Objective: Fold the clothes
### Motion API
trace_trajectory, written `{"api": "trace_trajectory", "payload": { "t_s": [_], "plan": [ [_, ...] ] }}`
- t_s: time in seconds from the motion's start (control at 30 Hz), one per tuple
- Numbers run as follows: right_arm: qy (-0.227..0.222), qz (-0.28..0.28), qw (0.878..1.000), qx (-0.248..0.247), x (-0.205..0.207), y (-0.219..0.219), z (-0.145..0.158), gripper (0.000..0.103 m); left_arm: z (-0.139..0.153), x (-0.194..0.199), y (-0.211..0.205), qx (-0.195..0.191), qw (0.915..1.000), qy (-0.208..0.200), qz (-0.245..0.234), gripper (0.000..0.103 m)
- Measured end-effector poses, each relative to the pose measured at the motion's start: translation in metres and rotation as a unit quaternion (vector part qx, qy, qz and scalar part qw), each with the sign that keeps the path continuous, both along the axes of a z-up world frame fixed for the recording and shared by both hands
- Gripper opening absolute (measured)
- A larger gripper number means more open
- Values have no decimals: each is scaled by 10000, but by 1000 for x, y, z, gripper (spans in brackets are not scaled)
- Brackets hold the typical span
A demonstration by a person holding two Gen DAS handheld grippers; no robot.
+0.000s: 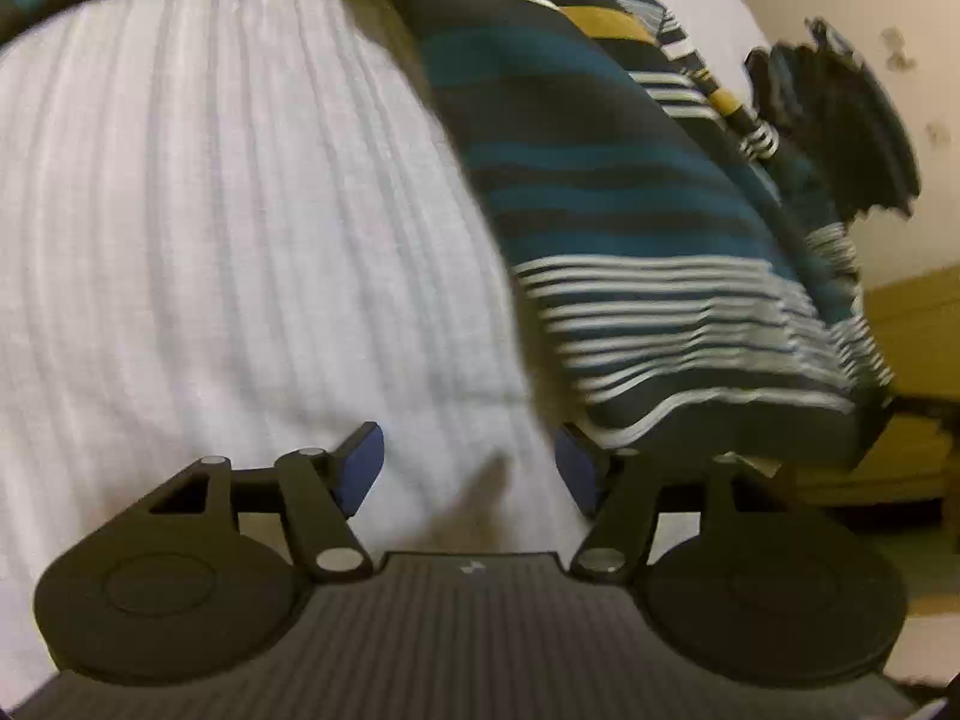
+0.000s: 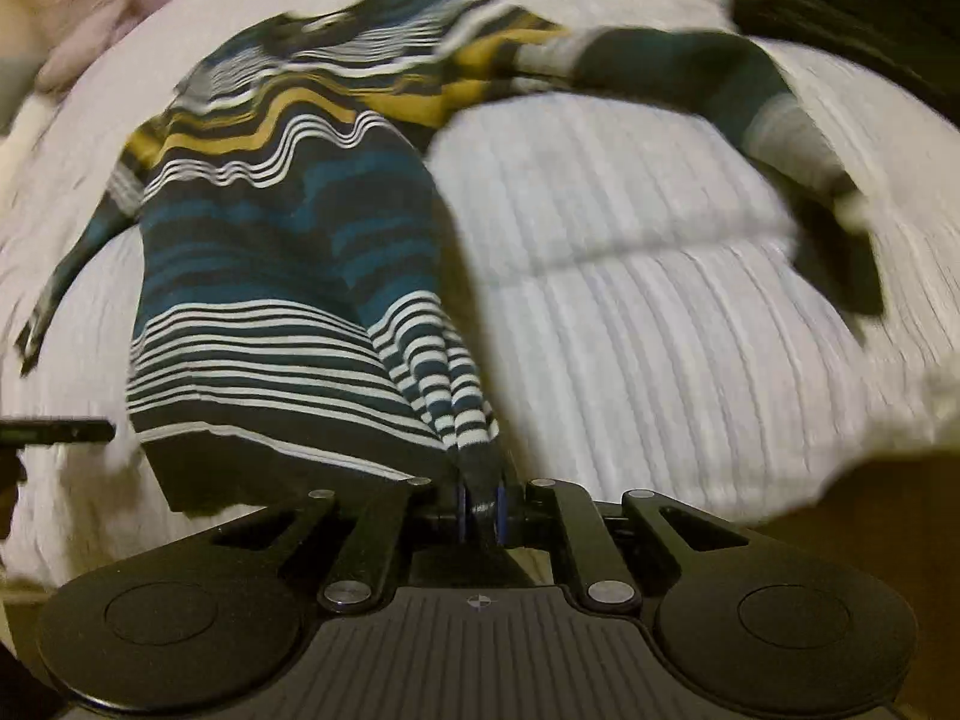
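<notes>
Likely the hem slips from the right gripper (image 2: 480, 507), clamped on the sweater (image 2: 288, 252), while the left gripper (image 1: 468, 468) gapes empty beside it.

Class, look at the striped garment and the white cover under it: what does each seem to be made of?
Striped garment: likely a soft matte knit; it drapes and bunches where pinched.
White cover: probably ribbed or quilted cotton-like fabric, matte, with fine parallel ridges.

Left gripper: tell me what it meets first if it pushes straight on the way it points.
Probably the white ribbed bedcover: the open left gripper has only that ahead, the striped sweater lying just beside.
</notes>
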State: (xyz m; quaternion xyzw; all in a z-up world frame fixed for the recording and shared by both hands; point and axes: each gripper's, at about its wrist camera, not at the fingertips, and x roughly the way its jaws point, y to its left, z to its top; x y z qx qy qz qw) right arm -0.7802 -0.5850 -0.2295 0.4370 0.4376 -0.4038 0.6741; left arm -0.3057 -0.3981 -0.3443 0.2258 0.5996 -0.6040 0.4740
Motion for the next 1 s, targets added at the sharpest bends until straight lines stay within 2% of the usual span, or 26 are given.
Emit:
{"api": "trace_trajectory", "payload": {
  "t_s": [0.1, 0.17, 0.2, 0.23, 0.27, 0.4, 0.5, 0.6, 0.67, 0.77, 0.87, 0.9, 0.93, 0.97, 1.0],
  "plan": [
    [-134, -146, 9998, 96, 7, 5, -7, 8, -8, -17, -16, -60, 9996, 260, 10, 61],
    [-160, -109, 9997, 112, 16, 7, -11, 8, -15, -33, -26, 1, 9995, 287, -89, 60],
    [-182, -102, 9997, 118, 16, 7, -12, 8, -17, -40, -30, 26, 9993, 340, -133, 53],
    [-207, -97, 9997, 124, 16, 7, -13, 8, -19, -46, -34, 45, 9989, 437, -168, 39],
    [-226, -111, 9996, 118, 14, 6, -13, 8, -15, -49, -34, 7, 9987, 458, -225, 3],
    [-247, -70, 9997, -13, 12, 0, 1, 8, 28, -45, -20, -403, 9975, 194, -542, 2],
    [-297, 163, 9994, -61, 20, -2, 18, 8, 78, -22, 12, -574, 9963, -31, -635, 2],
    [-396, 585, 9975, 91, 39, 10, 25, 8, 109, -3, 45, -425, 9968, -320, -602, 2],
    [-309, 976, 9944, 276, 57, 26, 19, 8, 99, 0, 54, -68, 9980, -325, -536, 2],
    [83, 1320, 9900, 496, 75, 46, -7, 8, 72, -8, 54, 494, 9961, -467, -557, 7],
    [213, 872, 9923, 849, 66, 43, -27, 8, 67, -11, 55, 748, 9904, -835, -810, 9],
    [231, 763, 9929, 884, 62, 39, -27, 8, 70, -7, 57, 750, 9891, -936, -853, 13],
    [243, 668, 9934, 898, 58, 34, -26, 14, 73, -1, 57, 724, 9886, -1015, -845, 16],
    [236, 658, 9939, 850, 56, 29, -22, 47, 76, 6, 56, 698, 9886, -1074, -795, 20],
    [322, 657, 9949, 696, 55, 25, -17, 66, 80, 13, 52, 655, 9886, -1148, -724, 22]
  ]
}}
